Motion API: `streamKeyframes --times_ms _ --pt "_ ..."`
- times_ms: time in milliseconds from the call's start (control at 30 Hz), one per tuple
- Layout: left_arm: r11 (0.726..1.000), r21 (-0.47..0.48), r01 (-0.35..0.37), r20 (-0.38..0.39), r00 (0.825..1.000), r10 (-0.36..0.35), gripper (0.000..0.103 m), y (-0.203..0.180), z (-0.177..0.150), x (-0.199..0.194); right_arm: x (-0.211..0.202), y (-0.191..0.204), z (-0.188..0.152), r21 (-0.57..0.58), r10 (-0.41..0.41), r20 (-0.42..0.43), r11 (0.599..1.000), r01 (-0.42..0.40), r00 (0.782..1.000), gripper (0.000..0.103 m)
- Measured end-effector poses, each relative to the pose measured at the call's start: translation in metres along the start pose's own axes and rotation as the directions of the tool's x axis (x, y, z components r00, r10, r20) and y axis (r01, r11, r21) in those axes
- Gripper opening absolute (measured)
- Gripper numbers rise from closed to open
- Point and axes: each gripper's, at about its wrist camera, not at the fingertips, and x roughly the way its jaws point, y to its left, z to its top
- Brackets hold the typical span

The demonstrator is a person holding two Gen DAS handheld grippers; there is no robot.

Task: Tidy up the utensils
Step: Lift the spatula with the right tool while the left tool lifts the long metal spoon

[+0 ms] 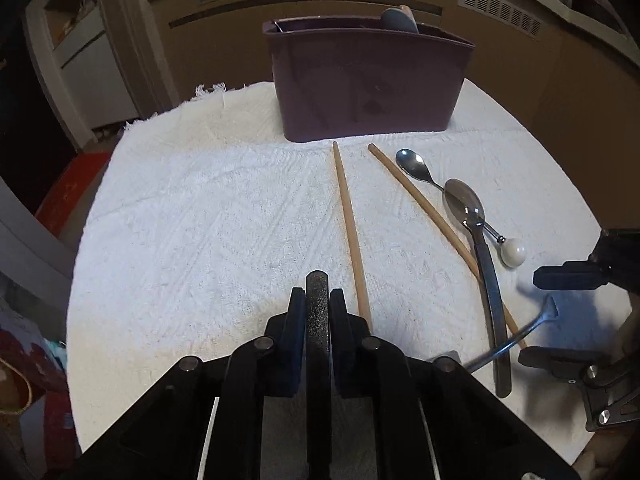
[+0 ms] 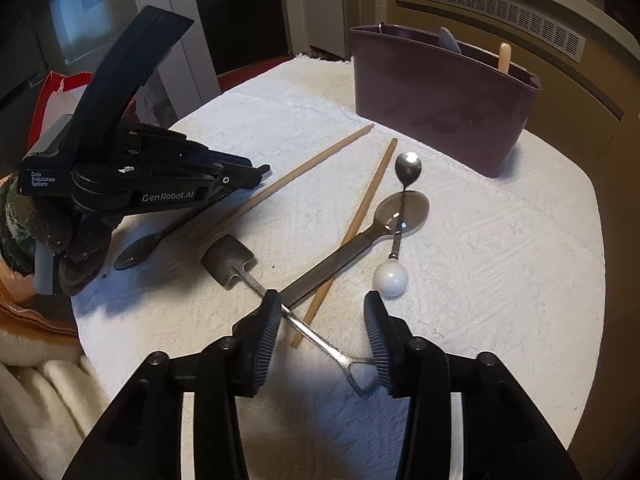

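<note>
The utensils lie loose on the white towel (image 1: 200, 220) in front of the purple caddy (image 1: 368, 84), which already holds a couple of pieces standing in its far slots, so the sorting looks only partly done. The left gripper (image 1: 318, 300) is clamped on the dark handle (image 1: 318, 320) of a spoon whose bowl (image 2: 134, 254) rests on the towel beneath it, a grip that suits lifting it toward the caddy. The right gripper (image 2: 324, 316) stands with its jaws apart around the small shovel-shaped spoon (image 2: 230, 258), whose handle runs slantwise between the pads and touches both, apparently not squeezed. Beside it, two chopsticks (image 2: 360, 216), a big spoon (image 2: 404, 210) and a ball-ended teaspoon (image 2: 406, 168) lie crossed, awaiting their turn.
</note>
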Motion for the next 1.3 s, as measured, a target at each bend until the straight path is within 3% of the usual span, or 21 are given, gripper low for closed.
streamKeyframes --times_ms 233,400,567,667,800,900,967,1033,1167,1200,1300 --pt "0.998 -0.059 -0.02 -0.002 1.0 0.02 0.01 0.04 -0.01 -0.009 0.014 0.042 0.012 -0.161 0.045 -0.049 0.986 -0.052 0.998 0.051" --pt "0.993 -0.109 0.036 -0.018 0.999 -0.038 0.01 0.057 -0.021 -0.012 0.041 0.061 0.024 -0.24 0.034 -0.124 0.969 -0.063 0.992 0.051" --pt "0.993 -0.08 0.087 -0.064 0.994 -0.093 0.01 0.05 -0.027 -0.009 0.048 0.064 0.036 -0.269 0.041 -0.178 0.959 -0.088 0.983 0.05" --pt "0.995 -0.042 0.093 -0.114 0.989 -0.098 0.013 0.043 -0.028 -0.002 0.047 0.072 0.035 -0.287 0.038 -0.206 0.953 -0.097 0.978 0.039" --pt "0.993 0.005 0.118 -0.17 0.979 -0.115 0.028 0.036 -0.023 -0.001 0.047 0.072 0.036 -0.263 0.019 -0.21 0.962 -0.075 0.978 0.037" --pt "0.991 0.047 0.122 -0.205 0.973 -0.11 0.034 0.031 -0.021 -0.001 0.036 0.062 0.038 -0.203 0.054 -0.183 0.975 -0.091 0.982 0.021" --pt "0.991 0.054 0.124 -0.222 0.969 -0.109 0.034 0.03 -0.02 -0.001 0.03 0.053 0.04 -0.174 0.066 -0.17 0.98 -0.096 0.983 0.012" --pt "0.99 0.039 0.138 -0.234 0.964 -0.125 0.034 0.033 -0.018 0.0 0.028 0.045 0.039 -0.163 0.023 -0.16 0.985 -0.05 0.987 0.011" --pt "0.995 0.01 0.104 -0.213 0.972 -0.1 0.01 0.042 -0.019 -0.002 0.029 0.022 0.032 -0.105 -0.052 -0.161 0.994 0.035 0.986 0.012" --pt "0.995 0.0 0.1 -0.206 0.974 -0.098 0.01 0.044 -0.019 -0.002 0.027 0.018 0.03 -0.1 -0.061 -0.152 0.994 0.046 0.986 0.013" --pt "0.997 0.003 0.075 -0.181 0.981 -0.073 0.01 0.044 -0.021 -0.009 0.021 0.022 0.025 -0.135 -0.02 -0.134 0.991 0.001 0.991 0.017"
